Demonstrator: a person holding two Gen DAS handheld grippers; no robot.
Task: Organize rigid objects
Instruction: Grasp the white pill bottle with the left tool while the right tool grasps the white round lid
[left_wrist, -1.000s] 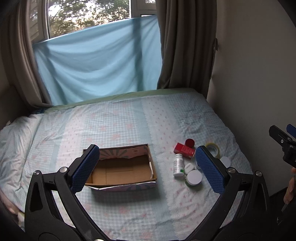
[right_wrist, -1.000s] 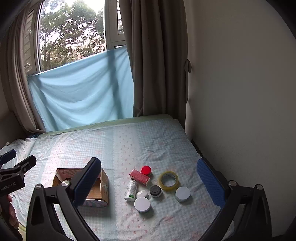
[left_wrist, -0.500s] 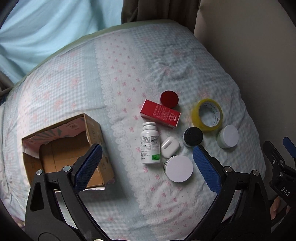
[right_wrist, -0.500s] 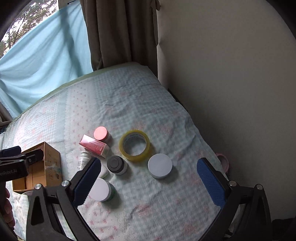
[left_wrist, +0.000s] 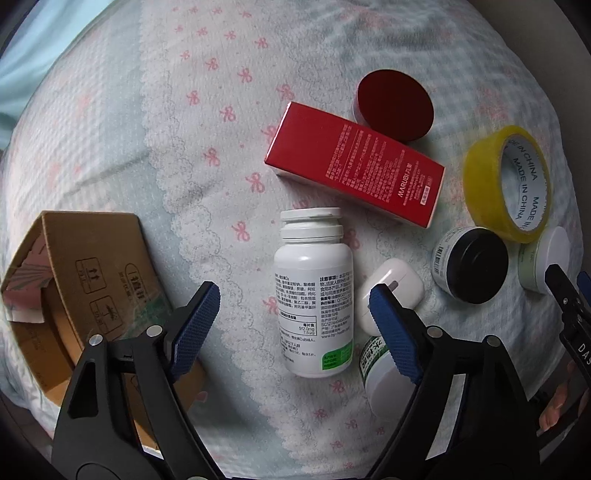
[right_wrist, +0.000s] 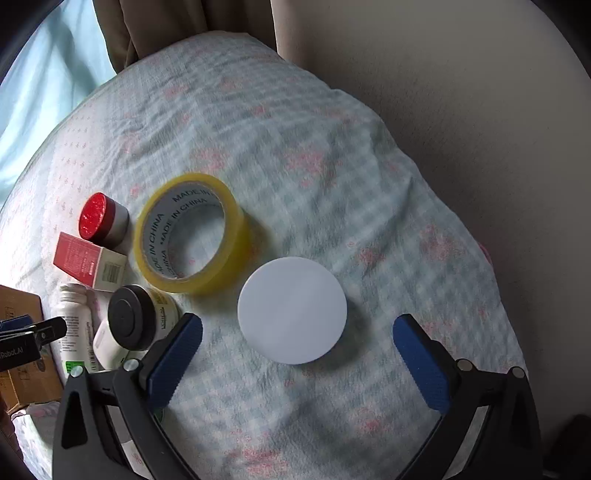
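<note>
Both hand-held grippers have dropped closer to the bed (right_wrist: 332, 147) since half a second ago, so I now see the objects far larger. By size I count one cardboard box (left_wrist: 74, 280) at the left, one yellow tape roll (right_wrist: 190, 232), one red carton (left_wrist: 354, 164), one white bottle (left_wrist: 314, 295) lying flat, four jars and one small white case (left_wrist: 397, 284). My left hand-held gripper (left_wrist: 291, 328) hangs wide open over the bottle. My right hand-held gripper (right_wrist: 295, 354) is wide open too, straddling the white-lidded jar (right_wrist: 291, 310) without touching it.
</note>
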